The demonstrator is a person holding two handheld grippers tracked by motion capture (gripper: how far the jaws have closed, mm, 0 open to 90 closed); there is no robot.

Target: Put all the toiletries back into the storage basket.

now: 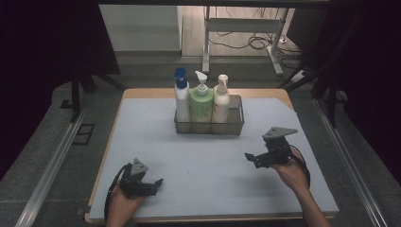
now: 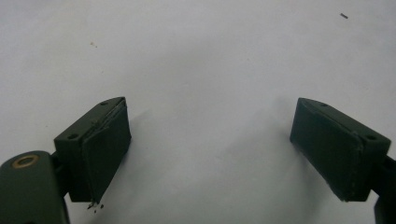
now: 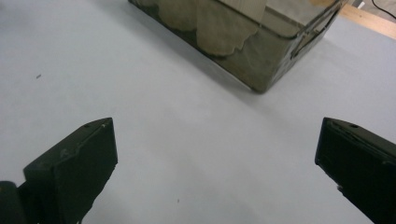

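A mesh metal basket [image 1: 236, 124] stands at the middle back of the pale mat. In it stand three pump bottles: a white one with a blue pump [image 1: 181, 97], a green one [image 1: 201, 103] and a cream one [image 1: 220, 100]. My left gripper [image 1: 156, 184] rests low near the front left of the mat, open, with nothing between its jaws [image 2: 210, 144]. My right gripper [image 1: 249, 158] hovers at the right, in front of the basket, open and empty [image 3: 217, 163]. The basket's near corner [image 3: 261, 70] shows ahead in the right gripper view.
The pale mat [image 1: 156, 142] covers a wooden table [image 1: 142, 92]. Metal rails [image 1: 52, 161] run along both sides of the table. A white table frame [image 1: 241, 28] and cables lie on the floor behind. Dark curtains hang at left and right.
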